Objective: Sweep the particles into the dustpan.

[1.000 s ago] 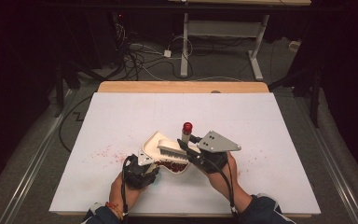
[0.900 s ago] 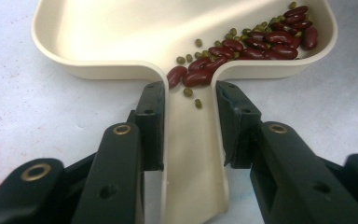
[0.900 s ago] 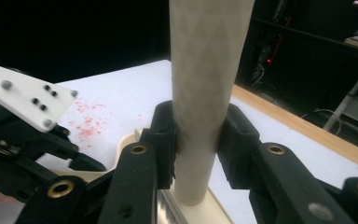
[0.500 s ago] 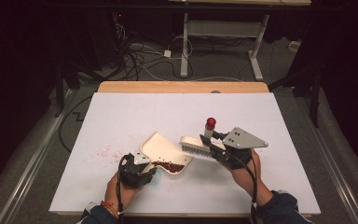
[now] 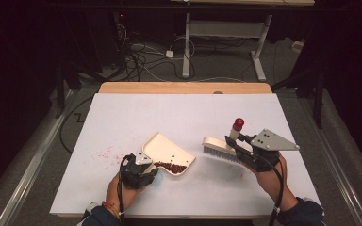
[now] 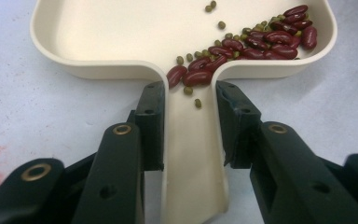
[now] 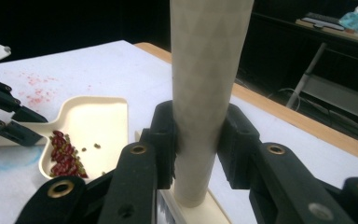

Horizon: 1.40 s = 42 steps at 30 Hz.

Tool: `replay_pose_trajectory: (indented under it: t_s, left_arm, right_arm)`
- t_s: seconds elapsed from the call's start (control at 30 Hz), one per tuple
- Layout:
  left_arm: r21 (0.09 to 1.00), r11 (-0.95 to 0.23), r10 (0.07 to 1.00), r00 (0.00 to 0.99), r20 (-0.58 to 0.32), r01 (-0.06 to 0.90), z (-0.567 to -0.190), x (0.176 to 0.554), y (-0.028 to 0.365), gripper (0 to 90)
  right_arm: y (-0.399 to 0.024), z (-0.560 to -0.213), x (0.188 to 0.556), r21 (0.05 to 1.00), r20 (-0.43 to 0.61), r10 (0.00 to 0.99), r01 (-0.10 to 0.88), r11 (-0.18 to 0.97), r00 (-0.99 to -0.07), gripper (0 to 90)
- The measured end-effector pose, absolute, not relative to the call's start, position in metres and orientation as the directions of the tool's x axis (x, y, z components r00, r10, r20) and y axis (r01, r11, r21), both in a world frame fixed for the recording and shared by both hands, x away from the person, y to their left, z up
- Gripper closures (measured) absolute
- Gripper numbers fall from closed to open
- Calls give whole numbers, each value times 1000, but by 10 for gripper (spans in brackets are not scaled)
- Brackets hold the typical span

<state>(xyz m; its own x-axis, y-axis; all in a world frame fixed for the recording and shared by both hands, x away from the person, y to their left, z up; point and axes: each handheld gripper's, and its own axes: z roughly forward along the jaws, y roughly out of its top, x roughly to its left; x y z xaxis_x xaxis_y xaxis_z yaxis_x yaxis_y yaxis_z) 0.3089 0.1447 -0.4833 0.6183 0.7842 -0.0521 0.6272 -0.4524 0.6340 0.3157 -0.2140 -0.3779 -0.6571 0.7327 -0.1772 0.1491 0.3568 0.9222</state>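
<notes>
Pinching the dustpan [image 6: 186, 154] handle with my left gripper [image 6: 189, 116], beans [image 6: 256, 42] inside, I clamp the brush [image 5: 221, 148] handle in my right gripper [image 7: 198, 135], well right of it.

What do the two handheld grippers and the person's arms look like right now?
Both grippers, left and right, are black, with blocky jaws and brass-ringed screw holes. The right one carries a grey three-cornered plate. A black cable trails from each. The person wears dark blue sleeves and a red band on the left wrist.

Your white desk [image 5: 179, 113] carries the cream dustpan [image 5: 167, 153] at lower centre of the frame, with red smudges [image 5: 104, 153] left of it.
</notes>
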Motion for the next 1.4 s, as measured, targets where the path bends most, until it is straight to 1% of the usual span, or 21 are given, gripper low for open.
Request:
replay_pose_trajectory:
  t_s: [0.27,0.33,0.5,0.77,0.87,1.03,1.33,1.4]
  left_arm:
    - [632,-453,784,619,-54,629,-484,309,145,638]
    - [634,-453,784,618,-51,627,-484,309,145,638]
    - [634,-455,785,618,-45,625,-485,309,145,638]
    - [635,-448,791,610,-47,630,-486,309,148,637]
    - [635,-439,797,602,-51,636,-486,309,150,638]
    - [633,-429,799,597,-67,645,-484,310,154,638]
    - [634,-425,813,581,-47,646,-485,314,158,638]
    - [637,-406,822,567,-60,656,-487,316,161,638]
  right_arm:
    - [-232,-380,314,924,-162,757,171,342,-633,703]
    - [-233,-379,316,929,-157,765,169,329,-625,703]
    - [-229,-381,318,923,-171,761,170,347,-626,703]
    - [-231,-380,320,922,-168,768,177,344,-618,703]
    - [-228,-380,320,920,-180,758,165,355,-627,703]
    - [-228,-377,319,922,-169,752,168,349,-637,703]
    - [-226,-373,312,922,-169,737,161,354,-654,703]
    - [-227,-373,312,919,-168,735,165,358,-657,703]
